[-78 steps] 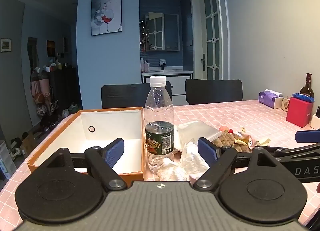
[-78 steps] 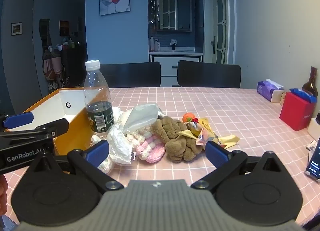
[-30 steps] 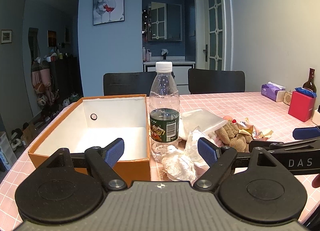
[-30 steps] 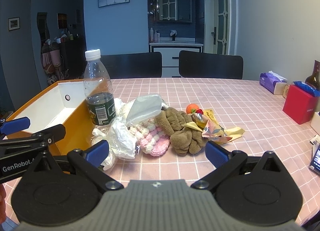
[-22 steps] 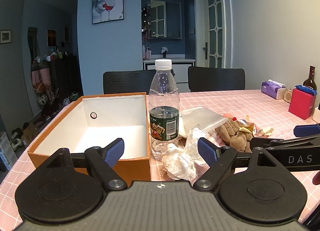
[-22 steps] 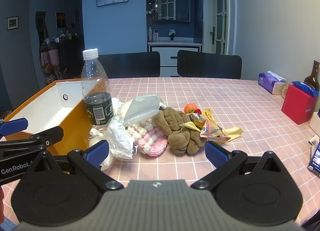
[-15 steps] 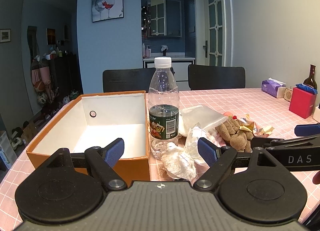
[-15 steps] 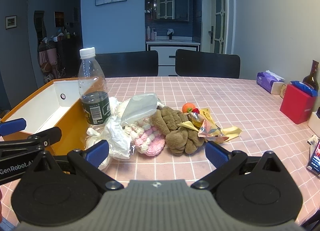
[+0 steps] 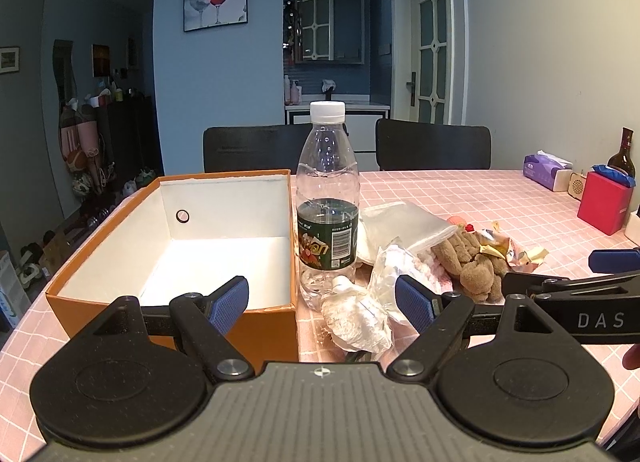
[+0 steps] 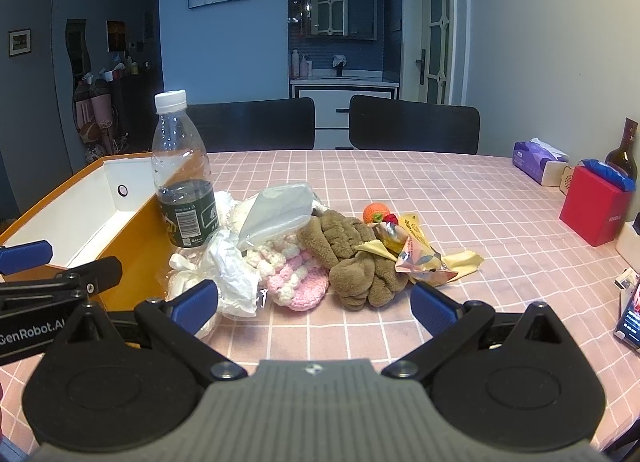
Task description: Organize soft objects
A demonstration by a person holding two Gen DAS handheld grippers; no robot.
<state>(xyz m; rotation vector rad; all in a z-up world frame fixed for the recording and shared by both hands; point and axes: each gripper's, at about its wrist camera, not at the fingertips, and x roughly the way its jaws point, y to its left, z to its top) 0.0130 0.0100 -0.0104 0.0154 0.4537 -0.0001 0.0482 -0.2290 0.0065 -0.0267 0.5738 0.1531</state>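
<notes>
An empty orange box (image 9: 256,312) with a white inside stands on the pink checked table; it also shows in the right wrist view (image 10: 136,250). Beside it lies a pile: a crumpled white plastic bag (image 10: 230,268), a pink and white knitted piece (image 10: 294,278), a brown plush cloth (image 10: 352,258), a clear pouch (image 10: 280,212), snack wrappers (image 10: 420,254) and a small orange ball (image 10: 374,212). A water bottle (image 9: 327,202) stands between box and pile. My left gripper (image 9: 322,300) is open and empty before the bottle. My right gripper (image 10: 314,308) is open and empty before the pile.
A red box (image 10: 594,206), a dark glass bottle (image 10: 622,150) and a purple tissue pack (image 10: 538,160) stand at the table's right side. A phone (image 10: 630,316) lies at the right edge. Two black chairs (image 10: 414,128) stand behind the table.
Both grippers have shifted slightly; the bottle and pile sit a little lower and closer in view. Both stay open and empty. Nothing on the table has moved.
</notes>
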